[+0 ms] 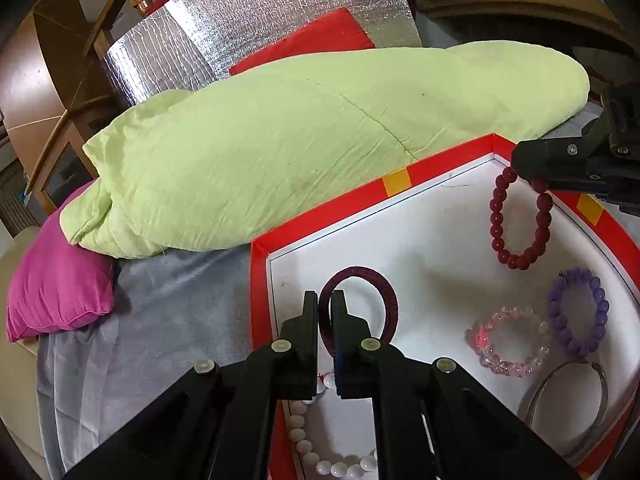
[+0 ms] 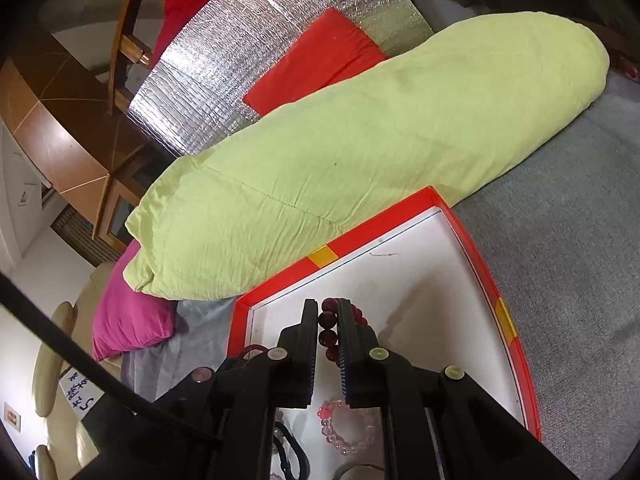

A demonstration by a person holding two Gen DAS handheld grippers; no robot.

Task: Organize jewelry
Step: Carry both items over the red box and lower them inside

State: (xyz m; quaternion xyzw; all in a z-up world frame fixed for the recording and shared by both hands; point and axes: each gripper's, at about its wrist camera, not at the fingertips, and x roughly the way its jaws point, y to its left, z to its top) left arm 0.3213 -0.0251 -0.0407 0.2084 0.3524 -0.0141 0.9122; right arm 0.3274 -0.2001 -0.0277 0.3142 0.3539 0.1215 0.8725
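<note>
A red-rimmed tray (image 1: 320,208) with a white floor lies on the grey bed cover. My left gripper (image 1: 324,298) is shut on a dark maroon ribbed ring (image 1: 386,292), held upright over the tray's near left corner. At the tray's far corner my right gripper (image 1: 524,176) is shut on a dark red bead bracelet (image 1: 496,224), which hangs down from it. In the right wrist view the same beads (image 2: 327,336) sit between the shut fingers of the right gripper (image 2: 327,306). Lying in the tray are a purple bracelet (image 1: 578,312), a pink crystal bracelet (image 1: 508,342), a silver bangle (image 1: 568,392) and a white bead bracelet (image 1: 320,452).
A light green quilt (image 1: 280,152) lies right behind the tray's far rim (image 2: 508,320). A magenta pillow (image 1: 60,288) is at the left, a red cushion (image 1: 320,40) and silver foil mat behind. Grey bed cover (image 2: 560,260) spreads to the tray's right.
</note>
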